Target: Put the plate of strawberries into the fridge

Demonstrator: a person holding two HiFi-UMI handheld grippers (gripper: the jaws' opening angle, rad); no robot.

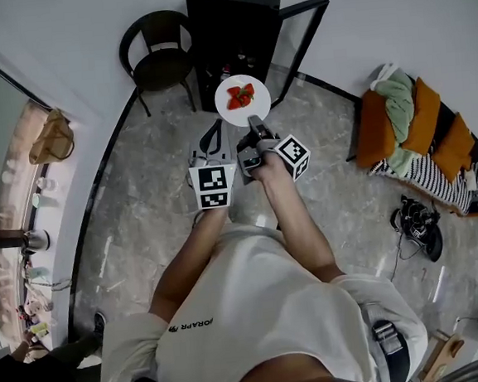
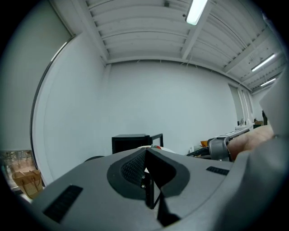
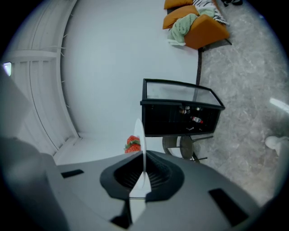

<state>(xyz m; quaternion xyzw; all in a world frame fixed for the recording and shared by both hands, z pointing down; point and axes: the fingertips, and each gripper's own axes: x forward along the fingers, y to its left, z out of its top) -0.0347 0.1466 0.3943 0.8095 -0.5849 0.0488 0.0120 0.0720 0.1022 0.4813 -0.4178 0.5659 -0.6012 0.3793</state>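
Right gripper (image 3: 143,173) is clamped hard on the plate (image 1: 225,106), its rim edge-on between my jaws in the right gripper view, strawberries (image 1: 241,96) heaped on top. The plate hangs in the air, short of the fridge (image 1: 232,20). Left gripper (image 1: 212,142) sits just beside at nine o'clock, jaws together, nothing in them. Fridge dead ahead at twelve, door (image 1: 299,43) swung open toward one, chair (image 1: 159,60) off at ten. My read: a one-edge grip lets the plate sag, so hold it level, go in slowly, steer clear of the door edge, and release only once it rests flat on a shelf.
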